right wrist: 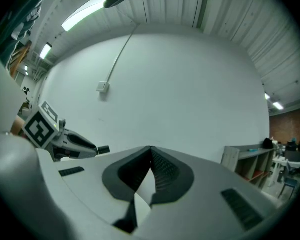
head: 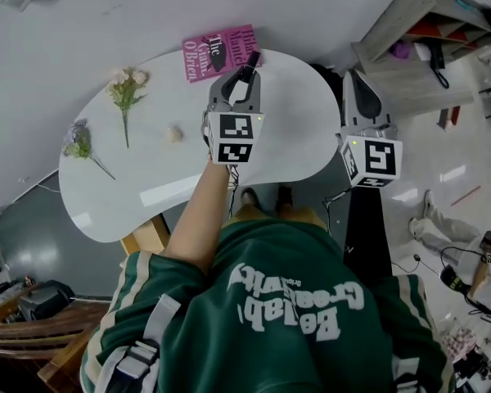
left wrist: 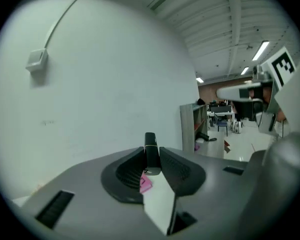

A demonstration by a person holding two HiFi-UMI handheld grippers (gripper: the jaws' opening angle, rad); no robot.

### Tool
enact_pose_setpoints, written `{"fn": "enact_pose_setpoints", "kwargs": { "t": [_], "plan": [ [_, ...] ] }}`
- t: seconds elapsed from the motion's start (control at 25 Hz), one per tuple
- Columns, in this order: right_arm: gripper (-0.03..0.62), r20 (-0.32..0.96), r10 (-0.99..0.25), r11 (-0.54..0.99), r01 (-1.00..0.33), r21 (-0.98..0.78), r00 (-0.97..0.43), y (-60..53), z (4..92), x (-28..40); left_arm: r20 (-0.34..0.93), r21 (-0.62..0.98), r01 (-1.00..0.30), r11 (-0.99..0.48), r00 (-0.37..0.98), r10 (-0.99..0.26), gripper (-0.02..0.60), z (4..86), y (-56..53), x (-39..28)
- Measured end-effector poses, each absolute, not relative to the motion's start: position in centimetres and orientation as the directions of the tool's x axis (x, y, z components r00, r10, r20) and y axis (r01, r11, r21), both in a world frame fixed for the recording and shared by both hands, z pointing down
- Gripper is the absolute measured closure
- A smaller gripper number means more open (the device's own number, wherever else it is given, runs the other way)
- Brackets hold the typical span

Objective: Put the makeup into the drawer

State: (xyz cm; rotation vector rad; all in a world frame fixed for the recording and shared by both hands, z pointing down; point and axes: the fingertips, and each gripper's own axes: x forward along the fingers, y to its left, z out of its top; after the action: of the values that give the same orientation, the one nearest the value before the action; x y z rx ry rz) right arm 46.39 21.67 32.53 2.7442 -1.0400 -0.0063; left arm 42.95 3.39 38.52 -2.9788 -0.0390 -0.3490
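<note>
Black makeup tube (left wrist: 150, 151), ctr frame: pinched in left gripper (head: 242, 79) above white table (head: 147, 195), prob. for drawer transfer. Right gripper (right wrist: 150, 149): jaws together, empty.

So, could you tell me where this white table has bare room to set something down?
Bare: the table's near edge, in front of the flowers and pale ball, and its right end beside the pink book. Crowded: the far left, around both flowers.

Head view: steeply down onto table (head: 147, 195). Gripper views: level, toward wall (left wrist: 115, 84); right one catches left gripper (right wrist: 95, 149).
</note>
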Motion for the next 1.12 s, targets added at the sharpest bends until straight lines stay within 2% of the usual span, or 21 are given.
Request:
{"fn": "enact_pose_setpoints", "kwargs": {
  "t": [0.16, 0.36, 0.6, 0.88, 1.12],
  "plan": [
    [0.585, 0.037, -0.671, -0.721, -0.663, 0.202, 0.741, 21.2, 31.1, 46.3, 0.085, -0.171, 0.019, -0.985, 0.996, 0.004, 0.471, 32.3, 3.4, 41.9],
    [0.585, 0.017, -0.686, -0.713, -0.676, 0.186, 0.728, 20.6, 30.5, 46.7, 0.075, -0.173, -0.011, -0.985, 0.997, -0.024, 0.471, 31.3, 2.6, 41.1],
    [0.585, 0.015, -0.774, -0.625, -0.767, 0.142, 0.633, 16.6, 31.0, 48.1, 0.062, -0.165, -0.112, -0.98, 0.99, -0.124, 0.471, 30.9, 0.3, 39.8],
    [0.585, 0.0, -0.893, -0.446, -0.886, 0.127, 0.45, 7.8, 31.6, 46.4, 0.047, -0.158, -0.336, -0.928, 0.937, -0.347, 0.471, 31.0, -6.3, 34.9],
    [0.585, -0.014, -0.965, -0.261, -0.957, 0.126, 0.261, 1.1, 31.9, 40.9, 0.068, -0.174, -0.489, -0.855, 0.86, -0.505, 0.471, 31.9, -10.0, 28.4]
  ]
}}
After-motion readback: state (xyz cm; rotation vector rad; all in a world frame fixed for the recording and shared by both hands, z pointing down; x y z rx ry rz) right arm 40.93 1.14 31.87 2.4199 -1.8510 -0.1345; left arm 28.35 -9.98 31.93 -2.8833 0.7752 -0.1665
